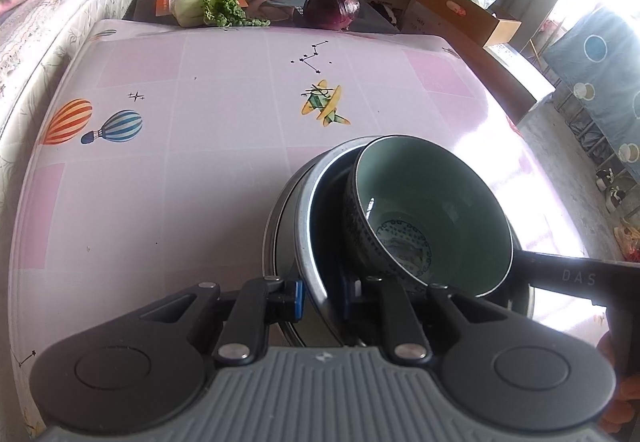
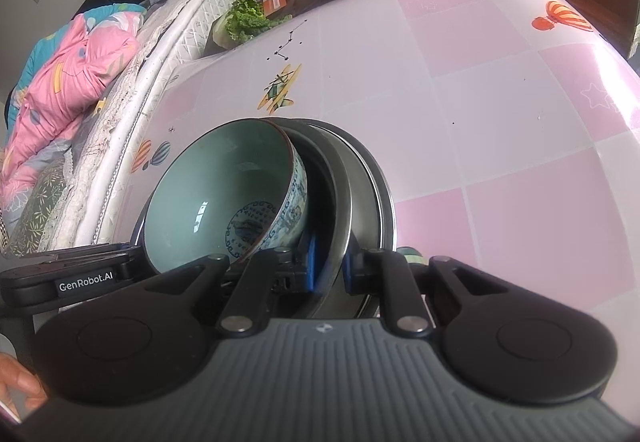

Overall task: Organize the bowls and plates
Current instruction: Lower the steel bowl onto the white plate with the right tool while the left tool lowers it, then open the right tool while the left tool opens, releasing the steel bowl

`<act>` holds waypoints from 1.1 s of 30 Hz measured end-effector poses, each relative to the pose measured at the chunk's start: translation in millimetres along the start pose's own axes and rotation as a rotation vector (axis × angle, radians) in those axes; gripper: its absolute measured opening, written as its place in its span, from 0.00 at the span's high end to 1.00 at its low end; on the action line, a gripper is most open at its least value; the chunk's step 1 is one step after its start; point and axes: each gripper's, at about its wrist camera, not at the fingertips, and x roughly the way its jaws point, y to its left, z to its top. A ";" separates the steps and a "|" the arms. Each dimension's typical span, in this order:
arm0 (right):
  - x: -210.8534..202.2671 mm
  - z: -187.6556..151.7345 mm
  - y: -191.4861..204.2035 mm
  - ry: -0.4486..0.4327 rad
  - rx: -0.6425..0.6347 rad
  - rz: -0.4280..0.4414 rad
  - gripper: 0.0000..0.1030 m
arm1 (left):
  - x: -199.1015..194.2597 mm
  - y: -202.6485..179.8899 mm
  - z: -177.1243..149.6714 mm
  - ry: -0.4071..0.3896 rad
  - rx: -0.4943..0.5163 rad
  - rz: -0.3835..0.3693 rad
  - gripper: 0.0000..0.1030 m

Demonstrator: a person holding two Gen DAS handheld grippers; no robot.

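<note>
A pale green ceramic bowl (image 1: 432, 210) with blue patterning sits tilted inside a steel bowl (image 1: 306, 230), which rests on a grey plate (image 1: 280, 226) on the pink table. My left gripper (image 1: 322, 300) is shut on the steel bowl's rim, one blue pad outside and one inside. My right gripper (image 2: 330, 268) is shut on the opposite rim of the same steel bowl (image 2: 340, 194). The green bowl (image 2: 224, 194) leans toward the left in the right wrist view. Each gripper's body shows at the edge of the other's view.
A pink tablecloth (image 1: 200, 162) with balloon and plane prints covers the table. A cabbage (image 1: 208, 2) and a purple cabbage (image 1: 334, 8) lie at the far edge. A mattress (image 1: 60, 10) runs along the left side. Boxes (image 1: 460, 2) stand beyond the table.
</note>
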 end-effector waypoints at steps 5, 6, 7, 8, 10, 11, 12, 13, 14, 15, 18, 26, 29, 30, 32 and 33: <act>-1.0 -2.5 1.4 -0.002 -0.008 -0.008 0.87 | -3.6 1.7 -3.7 -0.001 -0.005 -0.009 0.84; -1.3 -3.2 2.2 -0.004 -0.012 -0.011 0.87 | -4.3 1.9 -4.4 -0.002 -0.005 -0.011 0.84; -0.7 -3.6 4.4 -0.007 -0.018 -0.016 0.86 | -5.1 2.0 -5.1 -0.003 -0.006 -0.012 0.84; -0.8 -4.5 5.2 -0.010 -0.023 -0.021 0.86 | -6.1 2.0 -5.8 -0.004 -0.005 -0.013 0.84; -2.0 -6.2 6.0 -0.015 -0.032 -0.027 0.86 | -8.1 2.2 -6.9 -0.007 -0.003 -0.017 0.83; -2.8 -8.1 5.9 -0.019 -0.033 -0.028 0.86 | -9.0 2.6 -7.5 -0.009 -0.003 -0.019 0.83; -3.4 -9.0 6.2 -0.023 -0.034 -0.029 0.86 | -10.0 2.5 -8.5 -0.011 -0.002 -0.020 0.82; -3.7 -9.6 6.8 -0.027 -0.036 -0.031 0.86 | -10.9 2.1 -9.3 -0.015 -0.001 -0.020 0.82; -4.6 -10.6 7.1 -0.032 -0.041 -0.035 0.86 | -11.9 1.5 -10.2 -0.019 0.002 -0.020 0.81; -5.0 -11.0 7.7 -0.036 -0.045 -0.039 0.86 | -12.9 1.2 -11.1 -0.021 0.005 -0.020 0.81; -7.0 -13.0 10.7 -0.051 -0.068 -0.059 0.86 | -17.1 0.4 -14.1 -0.031 0.012 -0.022 0.79; -19.5 -21.1 13.8 -0.081 -0.075 -0.080 0.82 | -45.3 -6.2 -21.4 -0.134 0.065 0.013 0.65; -29.2 -23.8 10.7 -0.106 -0.053 -0.065 0.76 | -63.6 -9.0 -24.8 -0.197 0.082 0.012 0.53; -33.3 -24.8 10.4 -0.118 -0.049 -0.068 0.71 | -69.1 -10.3 -26.6 -0.213 0.090 0.015 0.50; -44.9 -28.9 9.1 -0.161 -0.053 -0.089 0.45 | -79.4 -12.5 -31.4 -0.242 0.105 0.022 0.40; -51.5 -31.5 9.1 -0.183 -0.058 -0.087 0.43 | -84.2 -13.1 -34.3 -0.254 0.111 0.025 0.33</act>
